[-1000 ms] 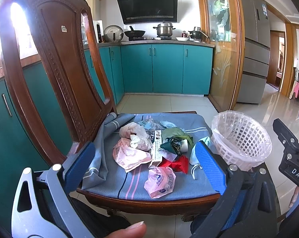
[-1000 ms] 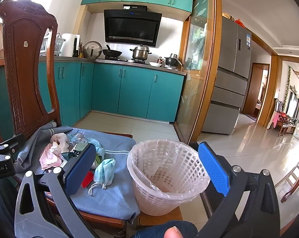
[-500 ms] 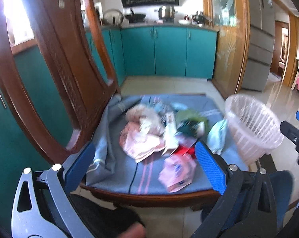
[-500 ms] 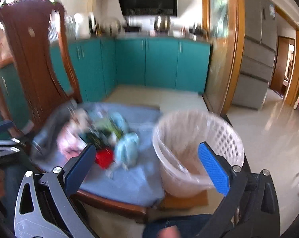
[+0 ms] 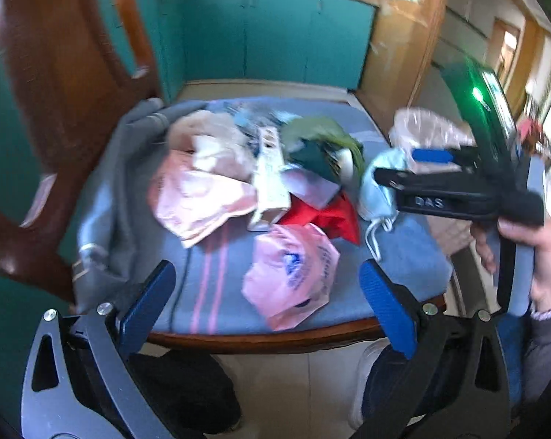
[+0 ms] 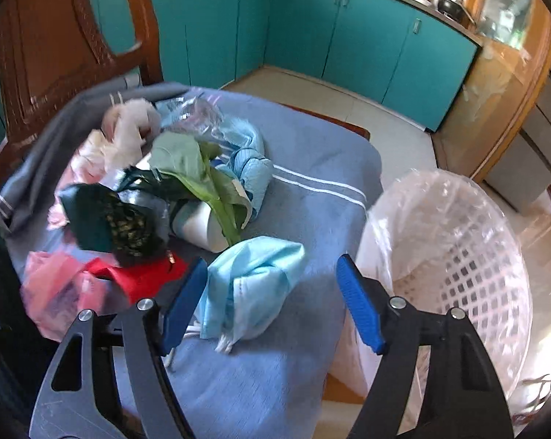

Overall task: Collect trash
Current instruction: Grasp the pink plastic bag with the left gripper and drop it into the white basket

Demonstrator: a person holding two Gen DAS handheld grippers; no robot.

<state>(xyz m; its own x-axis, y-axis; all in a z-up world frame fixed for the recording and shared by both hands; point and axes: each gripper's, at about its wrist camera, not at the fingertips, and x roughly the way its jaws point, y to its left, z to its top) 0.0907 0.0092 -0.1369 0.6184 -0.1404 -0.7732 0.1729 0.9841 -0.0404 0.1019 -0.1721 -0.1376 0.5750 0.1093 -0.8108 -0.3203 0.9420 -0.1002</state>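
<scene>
Right claw (image 6: pixel 272 301), spread and empty, brackets the crumpled pale-blue face mask (image 6: pixel 251 285) beside the white mesh plastic basket (image 6: pixel 469 267), apparently for a short transfer; left claw (image 5: pixel 266 312) likewise spread.

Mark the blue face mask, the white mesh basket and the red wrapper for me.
blue face mask (image 6: pixel 251 278), right wrist view, middle of its crumpled body.
white mesh basket (image 6: pixel 469 270), right wrist view, inner mesh wall.
red wrapper (image 5: pixel 330 216), left wrist view, its centre.
</scene>
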